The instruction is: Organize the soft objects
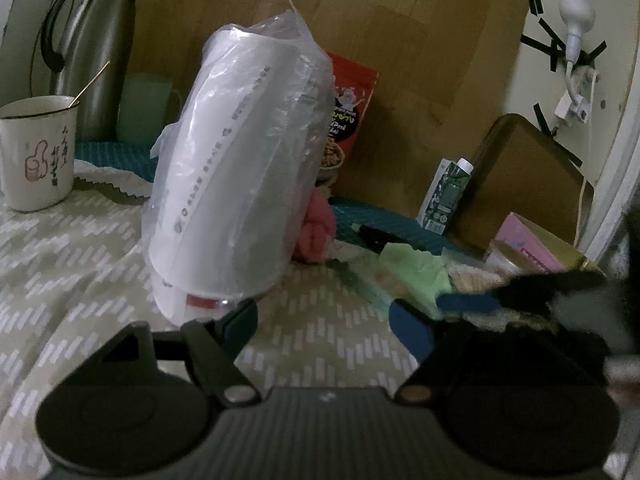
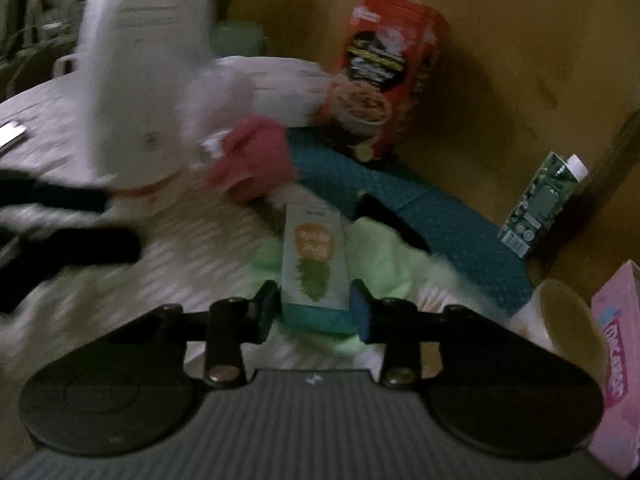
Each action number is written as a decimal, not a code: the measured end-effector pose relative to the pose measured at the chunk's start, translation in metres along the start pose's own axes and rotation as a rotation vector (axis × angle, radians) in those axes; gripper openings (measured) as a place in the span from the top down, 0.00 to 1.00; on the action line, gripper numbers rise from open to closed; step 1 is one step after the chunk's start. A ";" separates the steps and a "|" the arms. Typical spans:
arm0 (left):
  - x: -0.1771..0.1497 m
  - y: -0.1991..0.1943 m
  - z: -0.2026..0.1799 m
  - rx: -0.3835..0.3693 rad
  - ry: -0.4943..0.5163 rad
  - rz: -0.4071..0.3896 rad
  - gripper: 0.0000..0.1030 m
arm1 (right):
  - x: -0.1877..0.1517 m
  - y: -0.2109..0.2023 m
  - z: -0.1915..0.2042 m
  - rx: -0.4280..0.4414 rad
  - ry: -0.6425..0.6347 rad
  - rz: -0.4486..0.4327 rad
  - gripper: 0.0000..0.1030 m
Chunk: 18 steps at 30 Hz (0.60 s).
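Observation:
My right gripper [image 2: 314, 314] stands open over a crumpled green cloth [image 2: 384, 256]. A pale snack pouch [image 2: 312, 264] with orange and green print lies on that cloth between the pads, which sit close beside its edges without pressing. A pink cloth [image 2: 256, 156] is bunched just beyond, next to a plastic-wrapped stack of paper cups [image 1: 236, 168]. My left gripper [image 1: 326, 326] is open and empty, its left finger close to the foot of the cup stack. The pink cloth [image 1: 318, 228] and the green cloth [image 1: 416, 268] lie ahead and to its right.
A red snack bag [image 2: 384, 76] and a green carton [image 2: 544, 204] stand against the wooden board behind. A teal mat [image 2: 420, 204] lies under them. A pink box [image 2: 616, 360] and a paper cup [image 2: 568, 320] sit at the right. A mug [image 1: 36, 152] and thermos [image 1: 96, 60] stand far left.

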<state>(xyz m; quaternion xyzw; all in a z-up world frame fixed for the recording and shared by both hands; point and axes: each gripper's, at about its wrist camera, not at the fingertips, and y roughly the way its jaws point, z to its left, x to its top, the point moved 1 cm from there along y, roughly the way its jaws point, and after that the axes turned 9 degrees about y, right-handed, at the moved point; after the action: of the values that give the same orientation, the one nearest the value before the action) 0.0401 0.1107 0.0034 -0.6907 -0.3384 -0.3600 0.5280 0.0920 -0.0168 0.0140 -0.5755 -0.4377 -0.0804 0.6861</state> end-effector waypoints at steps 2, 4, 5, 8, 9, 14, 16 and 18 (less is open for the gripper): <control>0.000 -0.001 0.000 -0.009 0.000 0.002 0.23 | -0.015 -0.014 0.016 0.034 -0.035 -0.004 0.59; -0.001 -0.002 -0.001 -0.018 0.001 0.004 0.21 | -0.029 -0.031 0.023 0.077 -0.048 -0.007 0.59; -0.001 -0.002 -0.001 -0.024 0.002 0.006 0.21 | -0.037 -0.042 0.026 0.100 -0.043 -0.014 0.59; -0.002 0.000 -0.001 -0.062 0.000 0.032 0.23 | -0.064 -0.073 0.036 0.117 -0.049 -0.045 0.59; -0.002 0.001 -0.001 -0.076 -0.003 0.050 0.23 | -0.073 -0.082 0.038 0.115 -0.045 -0.054 0.59; -0.015 -0.011 -0.007 -0.233 -0.121 0.115 0.27 | -0.107 -0.117 0.030 0.121 0.151 -0.110 0.59; -0.020 -0.016 -0.021 -0.284 -0.121 0.153 0.32 | -0.116 -0.124 0.015 0.164 0.310 -0.127 0.59; -0.022 -0.016 -0.039 -0.292 -0.082 0.209 0.42 | -0.125 -0.128 -0.004 0.224 0.502 -0.141 0.59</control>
<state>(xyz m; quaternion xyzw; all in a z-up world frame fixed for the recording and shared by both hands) 0.0101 0.0738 -0.0006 -0.8056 -0.2300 -0.3202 0.4423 -0.0602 -0.1111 0.0194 -0.4265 -0.2990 -0.2191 0.8250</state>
